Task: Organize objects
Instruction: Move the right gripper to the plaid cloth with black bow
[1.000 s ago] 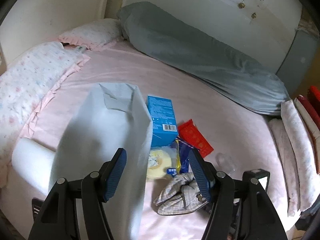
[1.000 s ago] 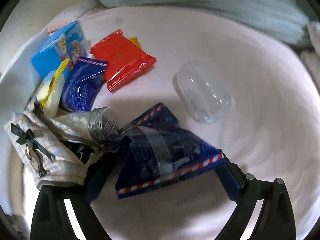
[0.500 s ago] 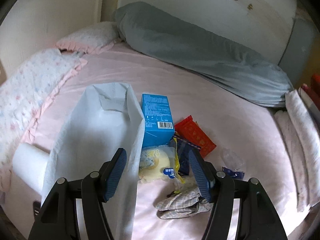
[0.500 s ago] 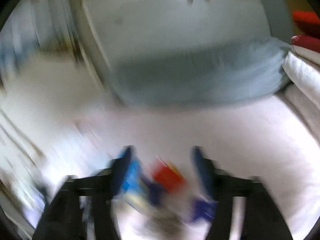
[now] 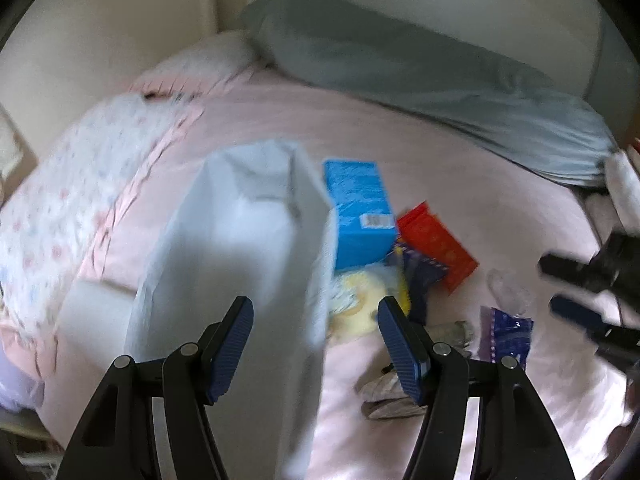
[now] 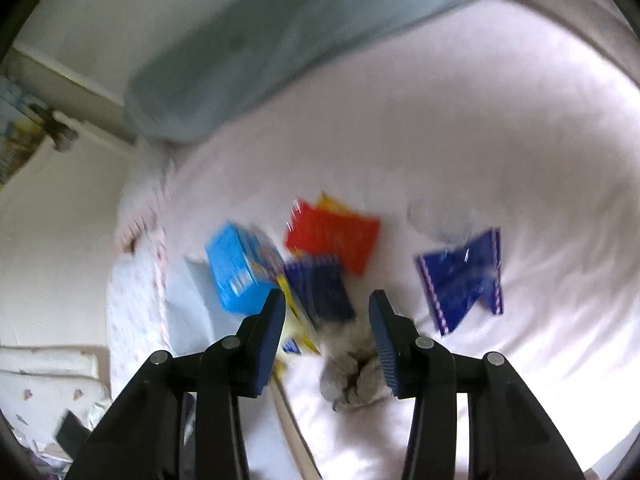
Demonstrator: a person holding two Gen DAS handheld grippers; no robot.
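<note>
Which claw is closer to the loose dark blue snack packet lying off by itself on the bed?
Right. The right claw hovers just beside the dark blue packet, nothing between its pads. The left claw sits farther away, by the white bag.

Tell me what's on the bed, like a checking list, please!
Surface: pink bed sheet; both views are blurred.
Job's things: white bag beside blue box. Lying loose are a red packet, dark blue packet, second dark blue packet, yellow pack, clear container and checked cloth.
Clutter: floral quilt and grey bolster at the edges.
Grippers: left gripper has its jaws apart around the bag's edge, not pinching. Right gripper jaws have just been closing, gripping nothing.
Cables: nothing seen.
Surroundings: cream wall.
</note>
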